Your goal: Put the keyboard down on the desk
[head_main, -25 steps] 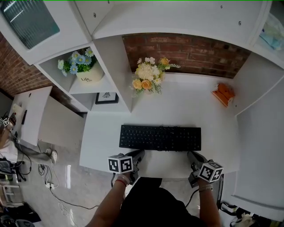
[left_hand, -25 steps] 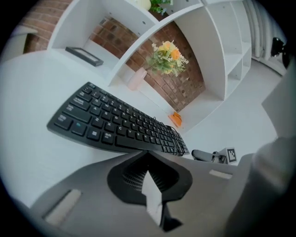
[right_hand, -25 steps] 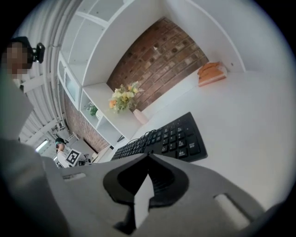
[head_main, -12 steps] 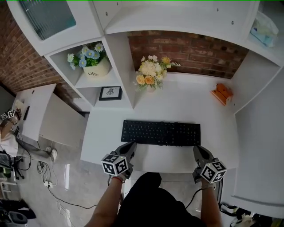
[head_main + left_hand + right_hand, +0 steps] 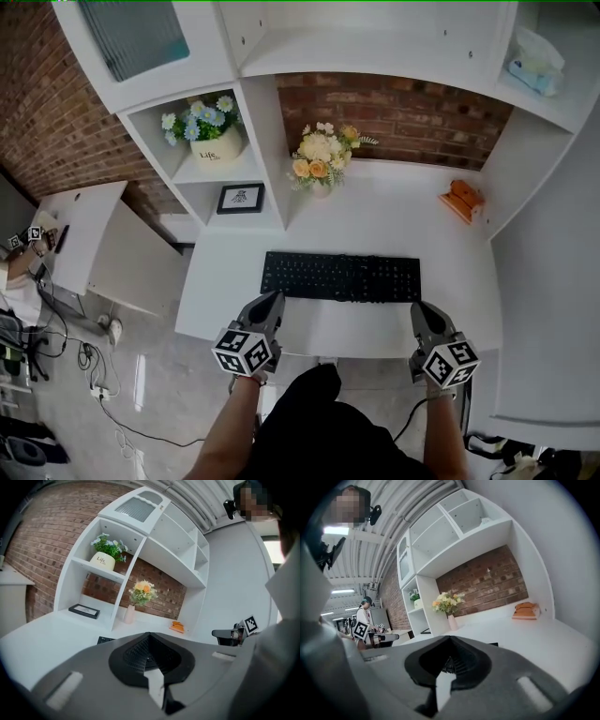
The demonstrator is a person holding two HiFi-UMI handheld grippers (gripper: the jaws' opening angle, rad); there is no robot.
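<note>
**Station status: keyboard on desk, both grippers closed and empty**

Nearest the operator, each forearm carries one gripper over the front edge of the white desk (image 5: 394, 225). The left gripper (image 5: 275, 298) has its marker cube (image 5: 246, 350) tilted toward the camera. The right gripper (image 5: 418, 307) has its marker cube (image 5: 451, 362) in the matching position on the other side.

Jaw state – left gripper view: the two jaws meet tip to tip, with nothing between them. Right gripper view: the same condition, jaws fully together and empty.

The black keyboard (image 5: 341, 277) lies flat on the desk, long side parallel to the front edge. The left gripper tip sits near its near-left corner and the right gripper tip near its near-right corner. Neither gripper holds it. From the head view alone, contact between tips and keyboard cannot be determined. In each gripper view, only a small dark corner of the keyboard shows beyond the closed jaws.

Beyond the keyboard, the desk surface is bare up to a vase of yellow and white flowers (image 5: 321, 157), which stands at the back beside the shelf divider. An orange object (image 5: 461, 200) rests at the back right, against the side panel.

To the left, the shelf unit holds a framed picture (image 5: 240, 198) on the lower level and a potted plant with blue flowers (image 5: 211, 131) above it. A brick wall (image 5: 403, 112) closes the back.
</note>
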